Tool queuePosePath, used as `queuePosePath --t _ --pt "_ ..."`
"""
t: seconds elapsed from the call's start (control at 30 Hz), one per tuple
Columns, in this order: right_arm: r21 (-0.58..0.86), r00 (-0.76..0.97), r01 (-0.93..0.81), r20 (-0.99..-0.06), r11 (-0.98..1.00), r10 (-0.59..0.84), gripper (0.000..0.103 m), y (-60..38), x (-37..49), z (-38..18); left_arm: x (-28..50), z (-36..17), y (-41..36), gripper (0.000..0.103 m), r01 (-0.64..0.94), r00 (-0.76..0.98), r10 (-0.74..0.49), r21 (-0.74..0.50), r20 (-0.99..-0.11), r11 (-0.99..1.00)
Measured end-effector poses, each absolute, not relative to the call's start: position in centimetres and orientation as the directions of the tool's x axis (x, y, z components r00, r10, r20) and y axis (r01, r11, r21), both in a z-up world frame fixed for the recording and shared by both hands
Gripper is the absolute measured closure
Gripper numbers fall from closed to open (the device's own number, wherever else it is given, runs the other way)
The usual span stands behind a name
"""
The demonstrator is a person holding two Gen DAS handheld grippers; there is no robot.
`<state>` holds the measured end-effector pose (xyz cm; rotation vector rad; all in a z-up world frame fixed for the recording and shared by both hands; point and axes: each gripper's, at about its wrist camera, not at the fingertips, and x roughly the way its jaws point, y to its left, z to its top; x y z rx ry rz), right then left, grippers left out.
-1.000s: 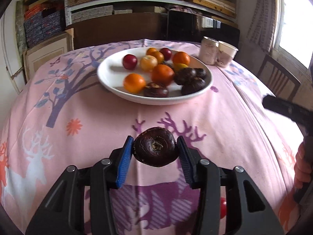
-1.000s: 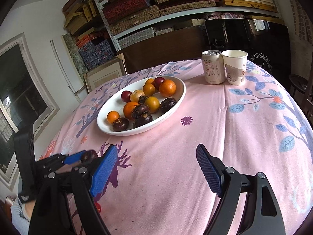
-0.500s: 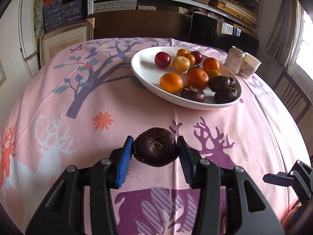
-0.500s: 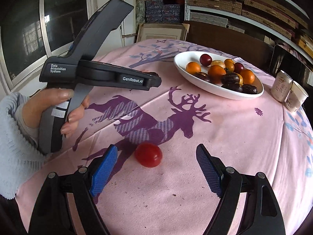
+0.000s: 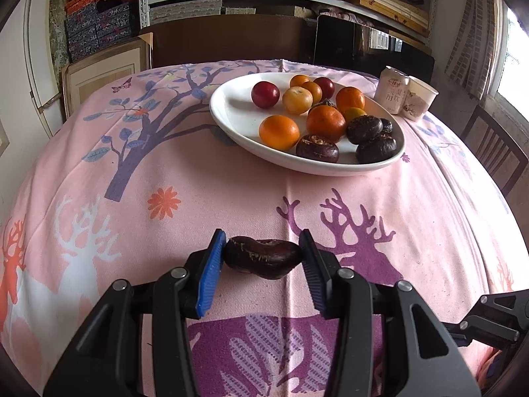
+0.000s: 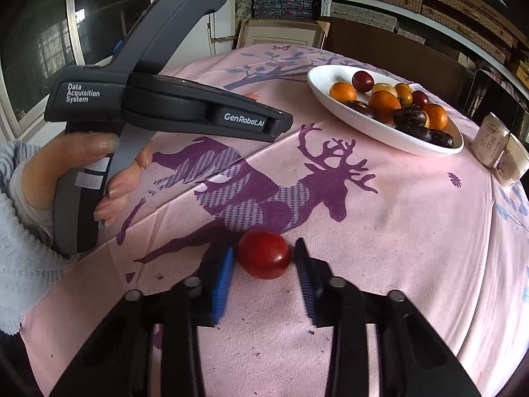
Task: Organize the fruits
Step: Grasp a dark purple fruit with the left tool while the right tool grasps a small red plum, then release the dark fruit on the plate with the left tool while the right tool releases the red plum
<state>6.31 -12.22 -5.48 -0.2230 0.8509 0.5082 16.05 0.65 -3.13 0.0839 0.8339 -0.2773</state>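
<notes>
My left gripper point(image 5: 263, 258) is shut on a dark brown water chestnut point(image 5: 263, 257) and holds it above the pink cloth, short of the white plate point(image 5: 231, 112). The plate holds oranges, red plums and several dark chestnuts. My right gripper point(image 6: 263, 259) has its blue pads closed against both sides of a red plum point(image 6: 264, 254) that lies on the cloth. The left gripper's body and the hand holding it show in the right wrist view point(image 6: 158, 106). The plate also shows there point(image 6: 322, 81) at the far right.
A drink can point(image 5: 393, 89) and a paper cup point(image 5: 420, 97) stand behind the plate on the right. A chair point(image 5: 496, 155) stands by the table's right edge. Shelves of boxes and a dark cabinet are behind the table.
The right gripper has moved in on the red plum and closed on it. The chestnut has turned edge-on in the left gripper, which has tilted slightly.
</notes>
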Motion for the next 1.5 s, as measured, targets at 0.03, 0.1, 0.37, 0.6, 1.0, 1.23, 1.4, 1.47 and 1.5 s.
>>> queuePosePath --t 0.03,0.1,0.37,0.6,1.0,1.23,1.4,1.47,1.5 --pt "0.018 0.550 -0.510 -0.762 0.860 0.343 0.072 -12.4 6.3 -5.4 16.1 -3.2 0.6 0.058 0.276 0.635 -0.209 -0.035 -0.744 0.961" --pt "0.044 0.557 -0.504 -0.747 0.863 0.363 0.072 -12.9 6.3 -5.1 16.2 -3.6 0.6 0.058 0.280 0.620 -0.213 -0.041 -0.755 0.959" --pt "0.144 0.573 -0.388 -0.736 0.910 0.361 0.072 -16.2 8.1 -4.9 16.0 -4.4 -0.2 0.060 0.322 0.586 -0.242 -0.051 -0.774 0.945" --pt "0.151 0.580 -0.386 -0.727 0.910 0.367 0.072 -16.5 8.1 -4.7 15.5 -3.9 -0.1 0.061 0.332 0.597 -0.274 -0.079 -0.754 0.940" --pt "0.249 0.768 -0.202 -0.559 0.947 0.311 0.072 -23.6 10.7 1.5 16.6 4.1 -1.7 0.061 0.367 0.709 -0.314 -0.049 -0.632 0.929" --pt "0.334 0.796 -0.139 -0.522 0.932 0.306 0.072 -25.1 19.1 3.6 23.6 5.1 -3.3 0.061 0.330 0.732 -0.296 -0.060 -0.614 0.942" --pt "0.333 0.776 -0.076 -0.572 0.940 0.265 0.067 -24.9 25.0 0.8 28.3 1.6 -3.2 0.061 0.277 0.702 -0.266 -0.091 -0.660 0.957" --pt "0.346 0.774 -0.049 -0.580 0.937 0.254 0.034 -25.1 26.1 -0.3 29.1 0.2 -3.0 0.046 0.266 0.690 -0.247 -0.079 -0.681 0.961" --pt "0.351 0.775 -0.037 -0.581 0.936 0.248 0.029 -25.3 26.3 -0.7 29.3 -0.3 -3.0 0.039 0.264 0.683 -0.238 -0.070 -0.691 0.962"
